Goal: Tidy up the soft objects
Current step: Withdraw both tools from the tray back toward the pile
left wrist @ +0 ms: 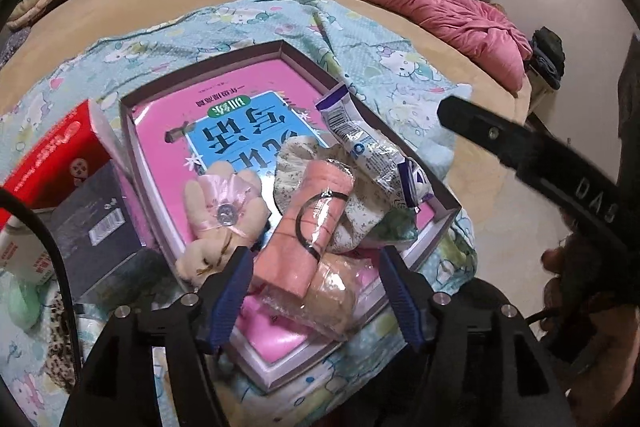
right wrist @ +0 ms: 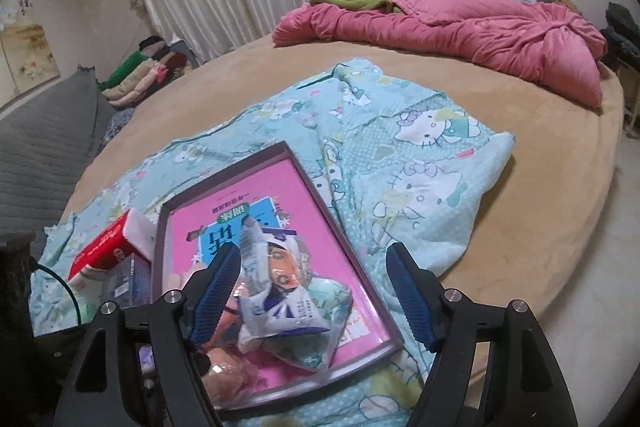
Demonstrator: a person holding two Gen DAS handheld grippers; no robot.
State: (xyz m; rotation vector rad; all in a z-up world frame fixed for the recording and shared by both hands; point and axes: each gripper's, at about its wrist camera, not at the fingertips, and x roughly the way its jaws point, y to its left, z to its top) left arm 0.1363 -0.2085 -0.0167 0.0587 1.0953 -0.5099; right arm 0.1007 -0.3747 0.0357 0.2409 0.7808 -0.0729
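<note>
Both our claws, left (left wrist: 316,291) and right (right wrist: 312,295), gape empty over the tray (left wrist: 200,83), already holding the towel roll (left wrist: 304,227), bunny (left wrist: 220,219) and packet (right wrist: 280,291); little soft seems left.

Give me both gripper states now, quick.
Left gripper: open, holding nothing, above the pink roll in the tray.
Right gripper: open, holding nothing, above the plastic packet.
</note>
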